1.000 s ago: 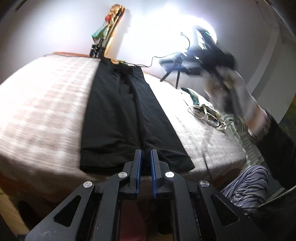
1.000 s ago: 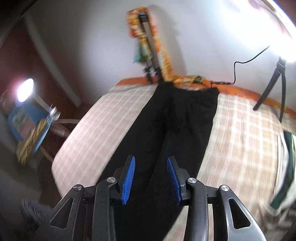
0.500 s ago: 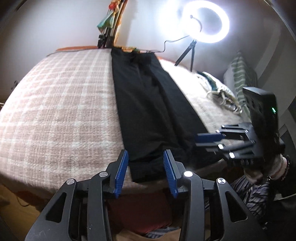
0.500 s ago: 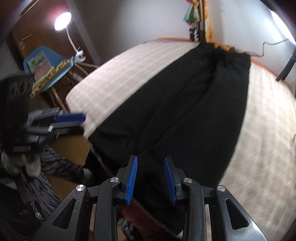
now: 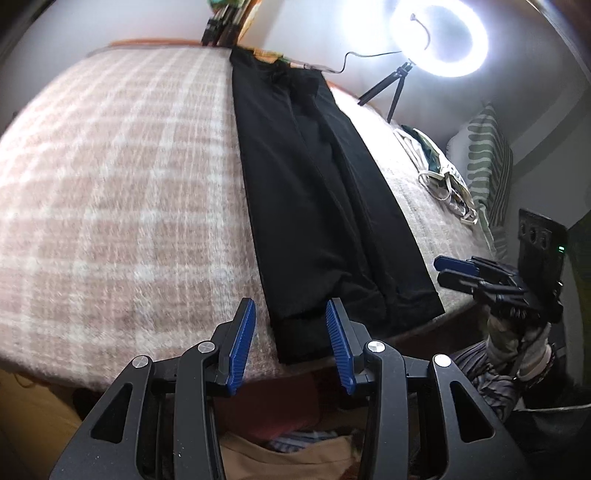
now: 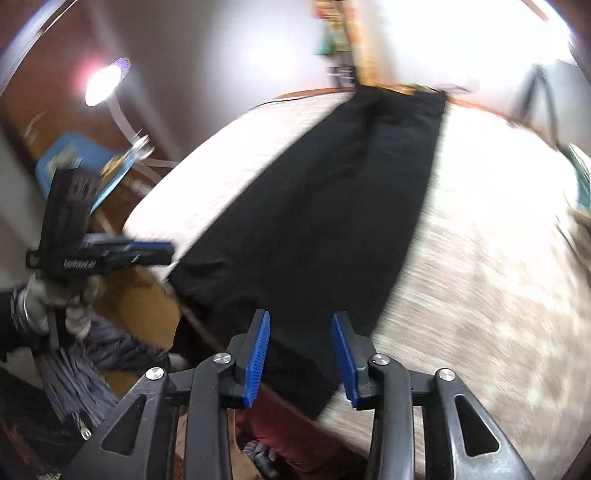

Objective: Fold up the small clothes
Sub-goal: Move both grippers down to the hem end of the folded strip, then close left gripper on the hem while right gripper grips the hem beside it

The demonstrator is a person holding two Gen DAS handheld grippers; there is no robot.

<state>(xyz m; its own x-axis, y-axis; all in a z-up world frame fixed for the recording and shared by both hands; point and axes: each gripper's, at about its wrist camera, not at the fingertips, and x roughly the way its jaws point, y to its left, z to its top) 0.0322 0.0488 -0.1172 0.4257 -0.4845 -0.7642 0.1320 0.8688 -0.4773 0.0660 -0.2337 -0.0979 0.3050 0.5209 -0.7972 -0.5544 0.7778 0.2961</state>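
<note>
The plaid blanket (image 5: 110, 192) covers the bed and fills the left half of the left wrist view, from 9 o'clock through 11 o'clock. The black trousers (image 5: 317, 199) lie flat on it, lengthwise, with the waistband at 12 o'clock near the far wall and the leg hems at the near bed edge, toward 6 o'clock. The two legs lie side by side and touch along the centre line.

The left gripper (image 5: 290, 341) hovers over the near hem of the leg at the left of that view. Its blue pads stand apart, and the hem corner shows in the gap between them. No pad presses on the cloth.

At 1 o'clock a lit ring light (image 5: 441, 35) stands on a small tripod at the far bed edge. At 3 o'clock a cloth bag (image 5: 441, 173) rests on the blanket, with a striped cushion (image 5: 487, 166) just beside it.

The right gripper (image 5: 456, 275) appears at 4 o'clock in the left wrist view, beyond the right hem and apart from it. In the right wrist view, which is motion-blurred, its jaws are opening. The trousers' hem lies below the gap, and neither pad grips it. At 9 o'clock in that view the gloved left hand (image 6: 55, 302) holds the left gripper at the bed's near edge.
</note>
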